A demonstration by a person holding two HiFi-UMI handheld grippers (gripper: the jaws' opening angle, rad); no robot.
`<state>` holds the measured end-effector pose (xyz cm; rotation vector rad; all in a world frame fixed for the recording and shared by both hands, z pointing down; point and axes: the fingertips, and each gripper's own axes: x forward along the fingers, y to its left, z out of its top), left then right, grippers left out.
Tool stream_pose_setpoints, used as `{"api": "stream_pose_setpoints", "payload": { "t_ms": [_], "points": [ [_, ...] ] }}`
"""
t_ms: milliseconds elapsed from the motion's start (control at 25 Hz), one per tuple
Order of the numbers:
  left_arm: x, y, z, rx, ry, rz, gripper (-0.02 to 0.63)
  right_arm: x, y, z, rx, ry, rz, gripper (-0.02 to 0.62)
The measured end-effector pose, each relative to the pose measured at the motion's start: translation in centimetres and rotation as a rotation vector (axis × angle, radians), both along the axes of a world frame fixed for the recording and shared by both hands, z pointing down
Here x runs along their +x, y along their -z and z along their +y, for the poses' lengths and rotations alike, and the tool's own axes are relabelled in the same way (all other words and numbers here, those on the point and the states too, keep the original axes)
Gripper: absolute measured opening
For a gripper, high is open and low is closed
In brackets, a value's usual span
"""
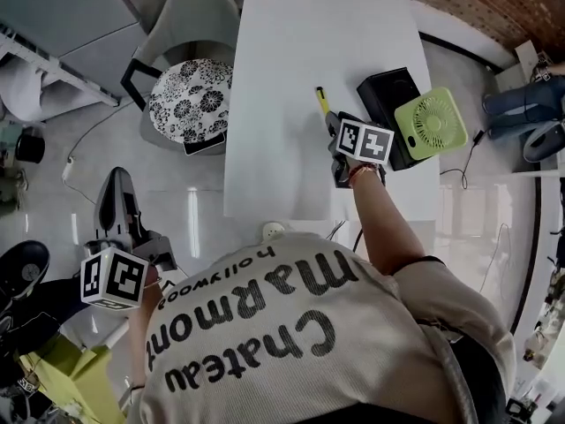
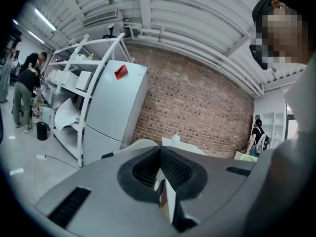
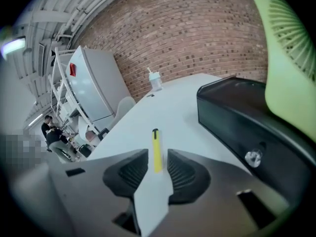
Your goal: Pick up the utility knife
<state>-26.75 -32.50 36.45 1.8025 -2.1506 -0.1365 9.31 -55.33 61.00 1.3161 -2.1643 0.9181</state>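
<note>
In the lower left of the head view, the left gripper [image 1: 119, 185] hung off the table over the floor, well apart from the work. Its own view showed its ribbed pads [image 2: 148, 168] pressed together with nothing between them.

Further up, at the centre right of that view, the right gripper [image 1: 334, 127] reached over the white table [image 1: 291, 51]. Its jaws stood apart, pointing up the frame and tilted down toward the surface.

Just beyond its fingertips lay the yellow utility knife [image 1: 322, 102], flat on the table and to the left of the black box [image 1: 388, 100] and the green fan [image 1: 431, 124]. In the right gripper view, the utility knife [image 3: 156, 149] ran almost straight away from the right gripper [image 3: 158, 163]. Its long axis was in line with the gap, its near end showed between the pads without either one pressing on it, and its dark tip was at the far end.

The right hand was plainly the nearer. The pick-up would likely call for a short push forward and down along that axis before closing across the narrow width of the handle.
</note>
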Motion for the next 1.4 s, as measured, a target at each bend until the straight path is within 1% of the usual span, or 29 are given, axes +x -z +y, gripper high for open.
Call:
{"api": "stream_pose_setpoints", "payload": {
  "t_ms": [80,160,360,480,560,680,880,960,1120,1280,1400],
  "points": [
    [-0.3,0.1,-0.2,-0.009,0.004,-0.014,0.000,-0.6,-0.3,-0.6,-0.015,-0.007,-0.014,0.133],
    [-0.5,0.3,-0.4,-0.011,0.003,-0.022,0.000,-0.8,-0.5,-1.0,-0.018,-0.008,-0.002,0.139],
    [-1.5,-0.3,0.0,-0.035,0.028,-0.028,0.000,-1.6,-1.2,-1.6,-0.009,0.035,0.085,0.140],
    [-2.2,-1.1,0.2,-0.053,0.054,-0.013,0.000,-1.9,-1.7,-2.0,-0.025,0.042,0.135,0.142],
    [-2.3,-1.2,0.2,-0.052,0.055,0.002,0.000,-1.7,-1.8,-2.0,-0.032,0.025,0.158,0.111],
    [-2.6,-1.4,0.4,-0.052,0.059,0.008,0.000,-1.3,-1.8,-2.2,-0.045,-0.001,0.140,0.104],
    [-3.4,-1.9,1.0,-0.055,0.091,-0.005,0.000,-1.1,-2.0,-2.0,-0.037,0.050,0.217,0.081],
    [-3.4,-2.2,1.1,-0.051,0.092,0.013,0.000,-1.1,-2.1,-1.9,-0.029,0.059,0.237,0.080],
    [-3.1,-2.9,1.2,-0.058,0.091,0.034,0.000,-1.2,-2.0,-1.9,-0.005,0.063,0.244,0.073],
    [-2.7,-3.1,1.3,-0.050,0.101,0.080,0.000,-1.3,-2.1,-2.0,0.005,0.067,0.249,0.069],
    [-2.1,-3.2,1.2,-0.041,0.094,0.087,0.000,-1.1,-2.0,-2.0,0.013,0.072,0.252,0.066]
  ]
}}
